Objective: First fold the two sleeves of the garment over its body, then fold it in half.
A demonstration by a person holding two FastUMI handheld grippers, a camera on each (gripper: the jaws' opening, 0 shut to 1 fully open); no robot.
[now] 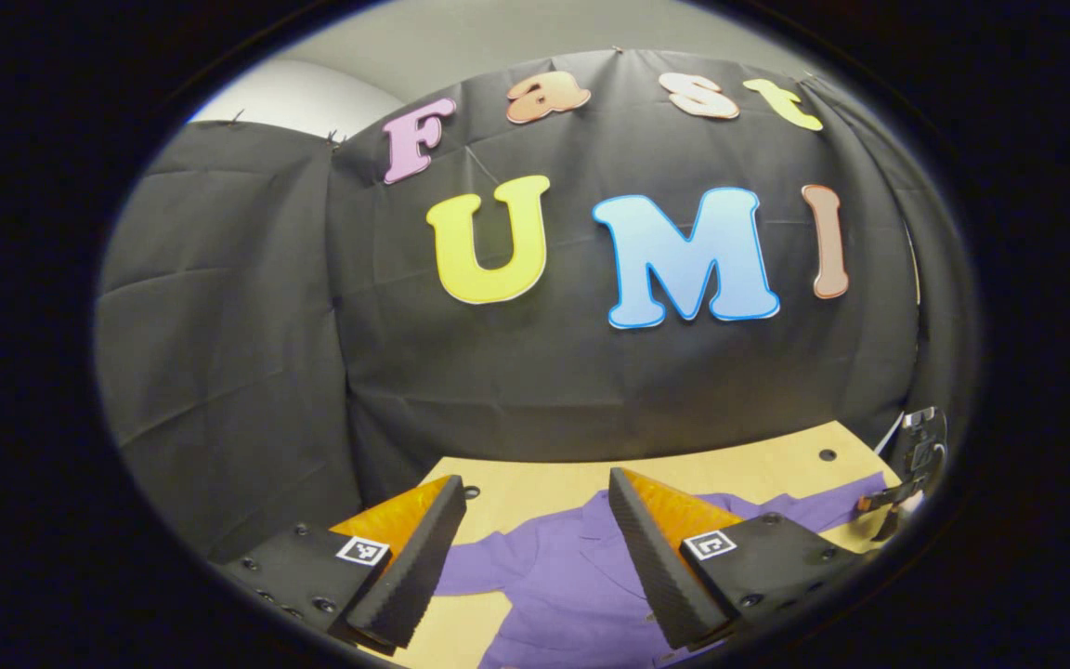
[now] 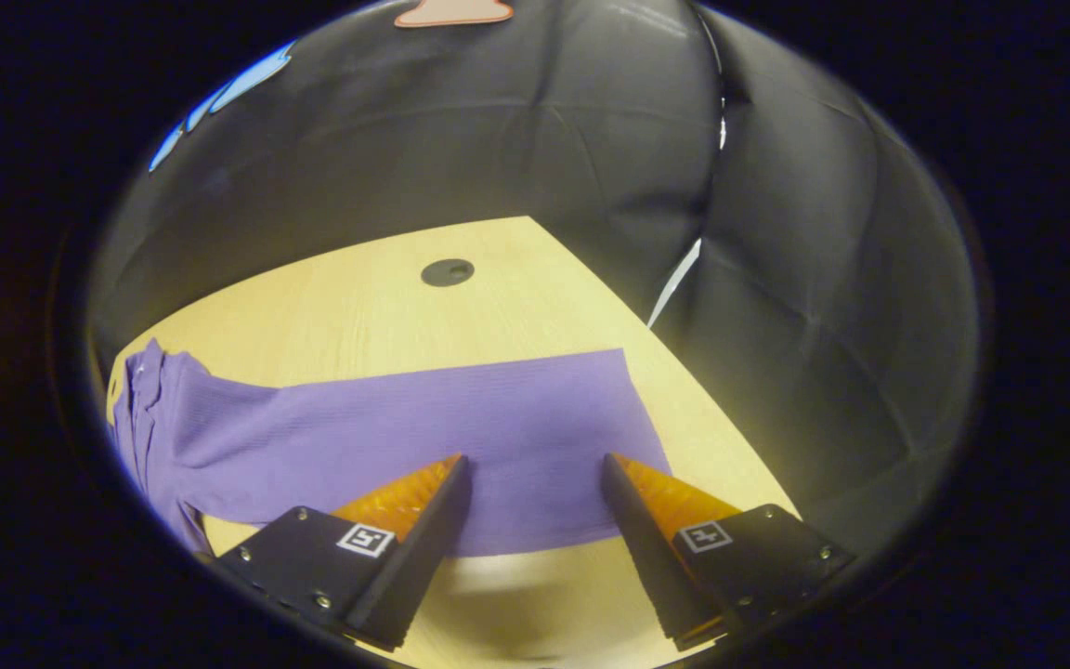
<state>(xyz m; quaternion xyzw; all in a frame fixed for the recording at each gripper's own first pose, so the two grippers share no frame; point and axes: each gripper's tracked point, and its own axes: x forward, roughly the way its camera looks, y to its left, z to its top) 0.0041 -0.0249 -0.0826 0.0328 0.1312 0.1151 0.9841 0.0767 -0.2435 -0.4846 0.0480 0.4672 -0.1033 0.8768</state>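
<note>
A purple garment (image 1: 558,581) lies flat on the light wooden table (image 1: 535,483), its collar toward the far wall and both sleeves spread sideways. My left gripper (image 1: 535,525) hovers open above the garment's chest. In the right gripper view one long purple sleeve (image 2: 424,427) stretches across the table (image 2: 340,307), its cuff end at the right. My right gripper (image 2: 535,488) is open, fingers straddling the sleeve's near edge close to the cuff, nothing pinched. The right gripper (image 1: 911,474) also appears far off at the sleeve end in the left gripper view.
Black cloth walls close the booth behind and to both sides of the table. A round dark hole (image 2: 448,272) sits in the tabletop beyond the sleeve. The table's right edge (image 2: 684,372) runs just past the cuff.
</note>
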